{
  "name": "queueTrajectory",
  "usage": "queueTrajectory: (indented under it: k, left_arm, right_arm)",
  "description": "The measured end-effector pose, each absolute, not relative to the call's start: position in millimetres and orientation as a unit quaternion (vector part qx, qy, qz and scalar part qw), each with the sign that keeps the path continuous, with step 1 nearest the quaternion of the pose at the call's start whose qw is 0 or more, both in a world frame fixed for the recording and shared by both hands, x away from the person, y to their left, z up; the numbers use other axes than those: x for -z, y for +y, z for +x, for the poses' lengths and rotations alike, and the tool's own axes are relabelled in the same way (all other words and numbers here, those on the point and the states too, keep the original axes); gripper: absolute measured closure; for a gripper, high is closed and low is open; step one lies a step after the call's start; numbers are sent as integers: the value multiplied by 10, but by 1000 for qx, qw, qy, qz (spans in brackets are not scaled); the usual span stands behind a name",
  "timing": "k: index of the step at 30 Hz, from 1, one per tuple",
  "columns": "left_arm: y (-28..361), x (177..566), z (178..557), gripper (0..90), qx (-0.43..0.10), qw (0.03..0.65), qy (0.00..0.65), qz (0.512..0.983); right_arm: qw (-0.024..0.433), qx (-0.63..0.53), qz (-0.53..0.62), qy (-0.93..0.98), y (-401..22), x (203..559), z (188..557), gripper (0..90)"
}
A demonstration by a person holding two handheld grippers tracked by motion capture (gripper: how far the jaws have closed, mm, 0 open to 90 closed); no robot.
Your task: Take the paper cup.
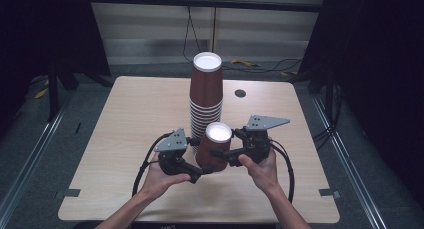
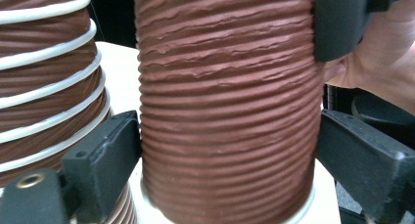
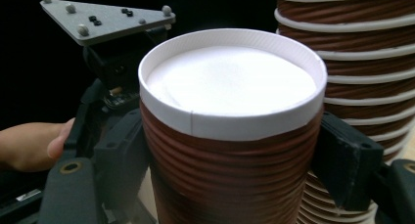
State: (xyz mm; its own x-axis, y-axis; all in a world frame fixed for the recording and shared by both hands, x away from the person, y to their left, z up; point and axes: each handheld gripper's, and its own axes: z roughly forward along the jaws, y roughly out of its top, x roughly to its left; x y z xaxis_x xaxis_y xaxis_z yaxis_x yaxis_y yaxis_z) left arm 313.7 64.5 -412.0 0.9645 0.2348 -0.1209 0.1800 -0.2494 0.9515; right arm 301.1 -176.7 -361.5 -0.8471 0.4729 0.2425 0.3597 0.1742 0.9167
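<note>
a light wooden table [image 1: 125,139] with a small dark round port [image 1: 240,93] stands on grey carpet, dark curtains either side, cables behind. near its middle, a stack of upside-down ribbed brown paper cups [image 1: 206,96] — just beside it a single inverted cup [image 1: 214,146]. both the left gripper [image 1: 198,173] and right gripper [image 1: 218,153] have jaws closed against that cup's sides.

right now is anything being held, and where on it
Yes: the single cup, upside down. Both grippers clamp its ribbed wall, the left gripper nearer the rim at the bottom, the right gripper higher up. It stands beside the stack.
</note>
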Motion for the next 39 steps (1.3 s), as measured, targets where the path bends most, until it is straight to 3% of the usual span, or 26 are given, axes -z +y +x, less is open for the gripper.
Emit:
queueTrajectory:
  k: [8,18,39]
  left_arm:
    - [605,4161,3135,62,-19,595,133,792]
    - [611,4172,3144,96,-14,596,131,792]
    - [708,4137,3166,136,-16,571,131,810]
  right_arm:
    - [44,-582,266,767,-1712,3623,3001,227]
    - [40,-586,265,765,-1705,3656,3006,224]
    - [36,-587,269,763,-1754,3658,3009,141]
